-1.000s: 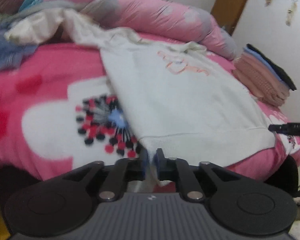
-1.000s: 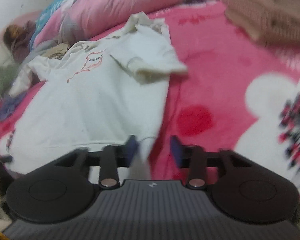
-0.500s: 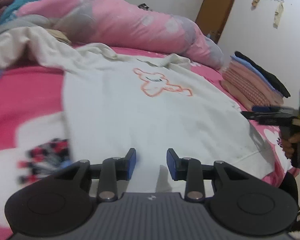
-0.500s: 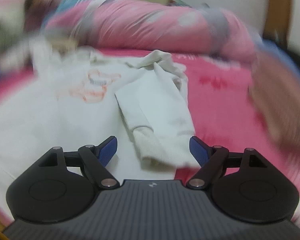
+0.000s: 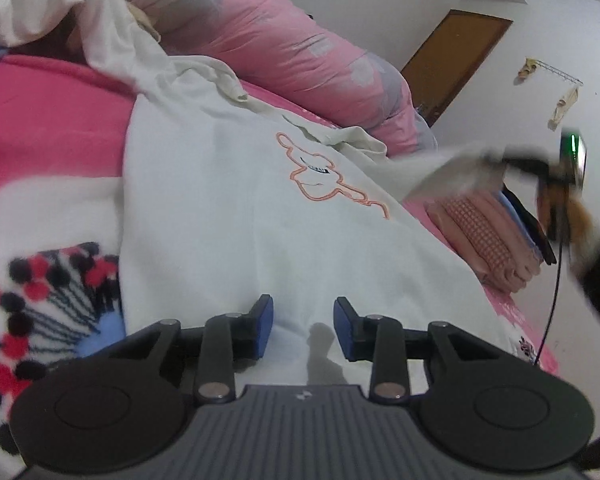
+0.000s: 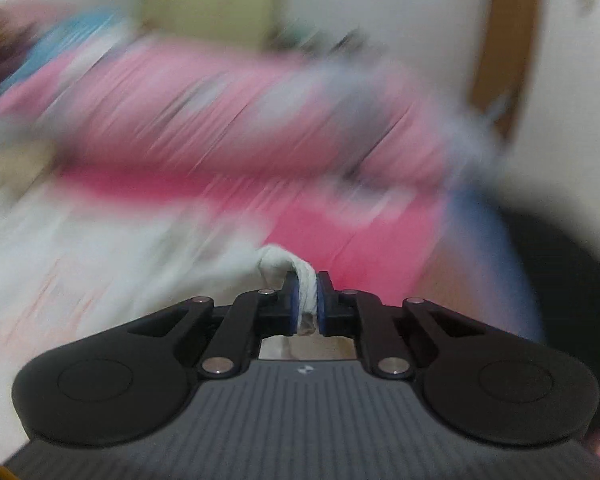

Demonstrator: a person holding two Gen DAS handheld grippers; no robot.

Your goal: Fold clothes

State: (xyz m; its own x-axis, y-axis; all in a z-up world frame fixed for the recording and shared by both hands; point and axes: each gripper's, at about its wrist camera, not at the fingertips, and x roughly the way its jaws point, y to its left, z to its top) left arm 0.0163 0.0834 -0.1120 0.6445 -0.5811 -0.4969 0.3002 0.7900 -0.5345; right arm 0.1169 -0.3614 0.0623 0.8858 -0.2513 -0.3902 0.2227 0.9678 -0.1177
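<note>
A white sweatshirt (image 5: 240,208) with an orange outline drawing lies front up on the bed. My left gripper (image 5: 303,312) hovers low over its lower body. Its jaws stand apart and are closing a little, with only flat fabric beneath them and nothing pinched. My right gripper (image 6: 307,280) is closing and its blue pads press on the white sleeve cuff (image 6: 280,260). In the left wrist view the right gripper (image 5: 496,158) appears blurred at the right, holding the sleeve (image 5: 440,168) lifted above the bed. The right wrist view is heavily motion-blurred.
A stack of folded clothes (image 5: 480,232) sits on the bed at the right, under the raised sleeve. A rolled pink quilt (image 5: 280,48) lies along the back. Loose garments (image 5: 40,0) are heaped at the top left. The pink flower blanket (image 5: 40,120) covers the bed.
The left gripper let go of the hem, opened and moved over the sweatshirt's body. The right gripper opened wide around the sleeve cuff, shut on it and swung it upward.
</note>
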